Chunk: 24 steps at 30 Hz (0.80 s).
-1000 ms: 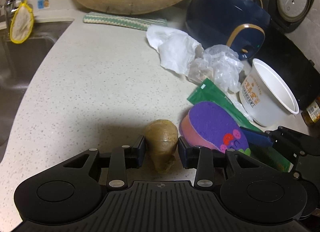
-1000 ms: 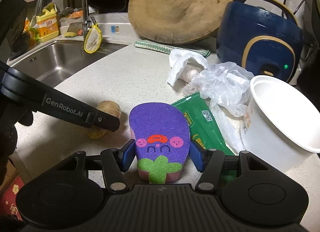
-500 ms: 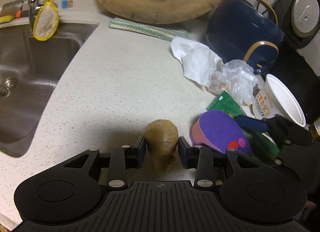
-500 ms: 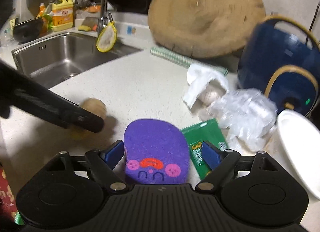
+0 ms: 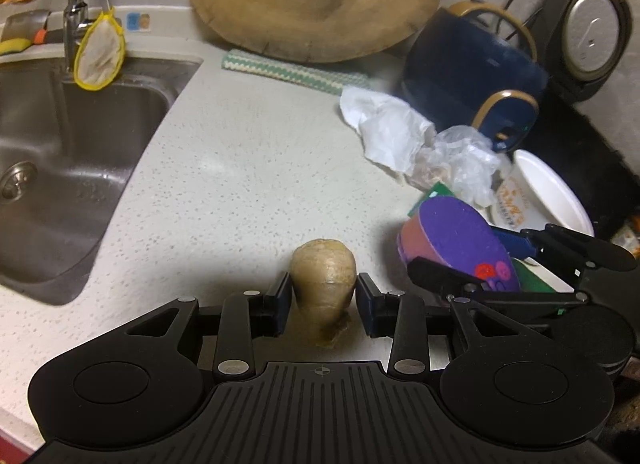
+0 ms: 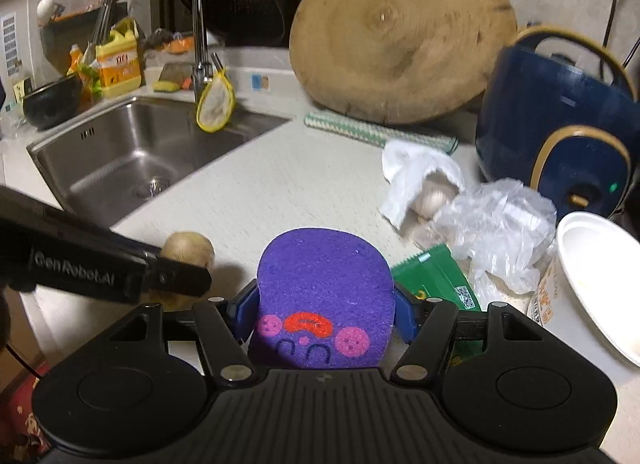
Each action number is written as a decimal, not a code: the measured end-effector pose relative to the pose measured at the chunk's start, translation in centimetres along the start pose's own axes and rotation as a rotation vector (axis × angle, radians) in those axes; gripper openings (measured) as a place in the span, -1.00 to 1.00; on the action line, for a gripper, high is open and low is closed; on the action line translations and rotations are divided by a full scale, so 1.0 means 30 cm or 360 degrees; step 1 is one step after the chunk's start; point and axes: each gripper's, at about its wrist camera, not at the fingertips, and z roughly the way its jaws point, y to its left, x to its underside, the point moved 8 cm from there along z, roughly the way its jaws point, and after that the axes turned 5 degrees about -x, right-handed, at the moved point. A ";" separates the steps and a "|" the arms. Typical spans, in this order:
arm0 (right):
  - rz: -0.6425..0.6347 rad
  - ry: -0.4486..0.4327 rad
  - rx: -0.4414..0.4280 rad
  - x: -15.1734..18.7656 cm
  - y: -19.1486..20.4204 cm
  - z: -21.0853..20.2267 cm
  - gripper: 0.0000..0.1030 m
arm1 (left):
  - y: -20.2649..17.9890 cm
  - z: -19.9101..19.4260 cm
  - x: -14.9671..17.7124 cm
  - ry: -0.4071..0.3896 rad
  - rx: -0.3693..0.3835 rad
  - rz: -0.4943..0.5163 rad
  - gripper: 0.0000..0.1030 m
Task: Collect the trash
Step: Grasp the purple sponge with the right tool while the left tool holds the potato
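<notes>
Both pieces are lifted off the speckled counter [image 5: 248,168], so the pick-up step looks done and the carry to a bin is in hand; no bin shows in either view, so the next move calls for swinging both loads away without knocking the white paper bowl [image 6: 592,288] or the crumpled plastic bags [image 6: 492,220]; the left gripper [image 5: 322,300] is clamped on the brownish root stub [image 5: 323,276], its 2 jaws pressed to its sides; the right gripper [image 6: 322,314] grips the purple sponge [image 6: 324,296], its jaws having just closed in again on it; compared with 1 second ago, both views show more of the sink [image 5: 60,168], and the sponge hangs clear of the green wrapper [image 6: 436,276].
</notes>
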 end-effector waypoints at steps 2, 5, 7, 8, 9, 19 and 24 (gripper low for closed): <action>0.0012 -0.0019 0.0012 -0.011 0.046 -0.038 0.28 | 0.027 -0.043 0.013 -0.0034 0.0030 0.0007 -0.23; 0.0007 -0.0037 0.0051 -0.021 0.121 -0.087 0.28 | 0.100 -0.127 0.047 -0.0086 0.0073 0.0006 -0.23; 0.0005 -0.0043 0.0096 -0.012 0.183 -0.121 0.28 | 0.161 -0.183 0.077 -0.0109 0.0101 -0.0003 -0.23; 0.0006 -0.0042 0.0110 -0.005 0.212 -0.137 0.28 | 0.193 -0.211 0.097 -0.0118 0.0111 -0.0007 -0.23; 0.0007 -0.0042 0.0123 0.006 0.243 -0.153 0.28 | 0.225 -0.237 0.118 -0.0124 0.0122 -0.0010 -0.23; 0.0099 0.0062 0.0219 0.209 0.514 -0.294 0.28 | 0.489 -0.353 0.402 0.0017 0.0195 -0.0078 -0.23; 0.0190 0.0188 0.0193 0.345 0.572 -0.317 0.28 | 0.578 -0.300 0.581 0.0198 0.0179 -0.0129 -0.23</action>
